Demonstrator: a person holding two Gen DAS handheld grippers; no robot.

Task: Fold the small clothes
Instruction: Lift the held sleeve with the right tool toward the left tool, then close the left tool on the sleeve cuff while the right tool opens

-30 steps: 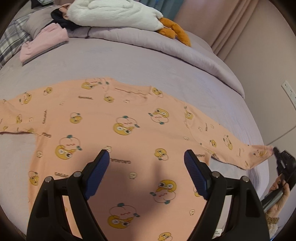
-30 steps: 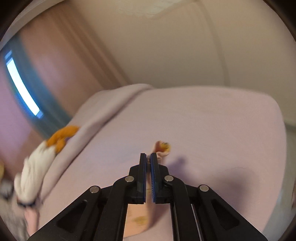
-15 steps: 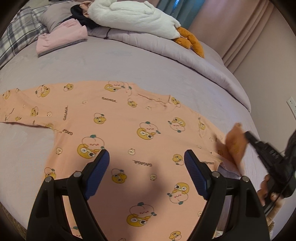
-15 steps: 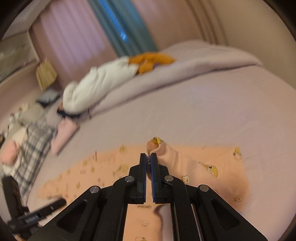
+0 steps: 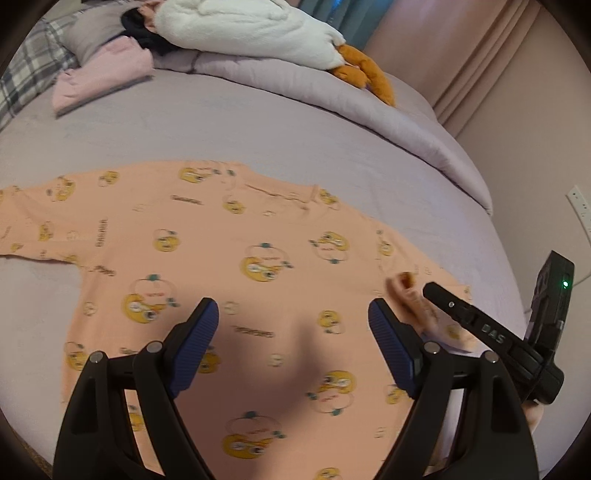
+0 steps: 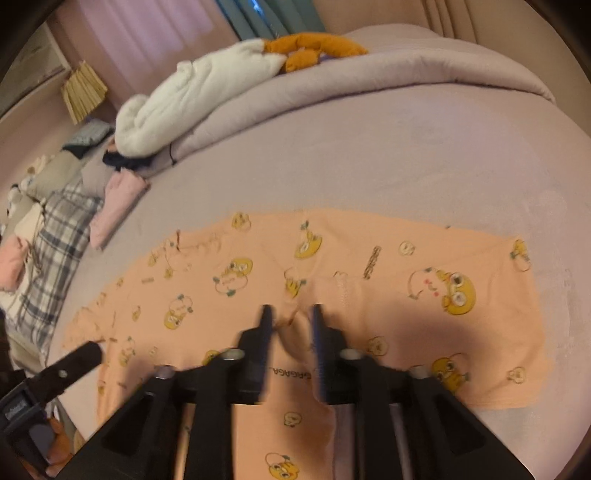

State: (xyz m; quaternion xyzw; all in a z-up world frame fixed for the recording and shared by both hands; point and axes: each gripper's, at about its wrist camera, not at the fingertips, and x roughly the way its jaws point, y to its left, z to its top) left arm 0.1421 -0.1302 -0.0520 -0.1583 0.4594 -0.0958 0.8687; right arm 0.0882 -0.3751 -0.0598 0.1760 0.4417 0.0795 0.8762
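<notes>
A small peach long-sleeve shirt [image 5: 229, 266] printed with yellow cartoon faces lies flat on the lilac bed; it also shows in the right wrist view [image 6: 388, 266]. Its right sleeve is folded in over the body, and the cuff [image 5: 404, 286] rests there. My left gripper [image 5: 293, 332] is open and empty, hovering above the shirt's lower half. My right gripper [image 6: 290, 314] has its jaws parted, with the sleeve cuff [image 6: 288, 317] lying loose between the fingers. It shows in the left wrist view [image 5: 428, 290] beside the cuff.
A folded pink garment [image 5: 99, 79] and a plaid cloth [image 5: 26, 81] lie at the far left of the bed. A white plush toy [image 5: 243, 29] with orange feet rests on the rolled lilac duvet [image 5: 406, 125]. A wall and socket [image 5: 578, 201] are on the right.
My right gripper carried the right sleeve cuff from the bed's edge inward over the shirt body, lowered it and opened. The left gripper stayed open above the shirt.
</notes>
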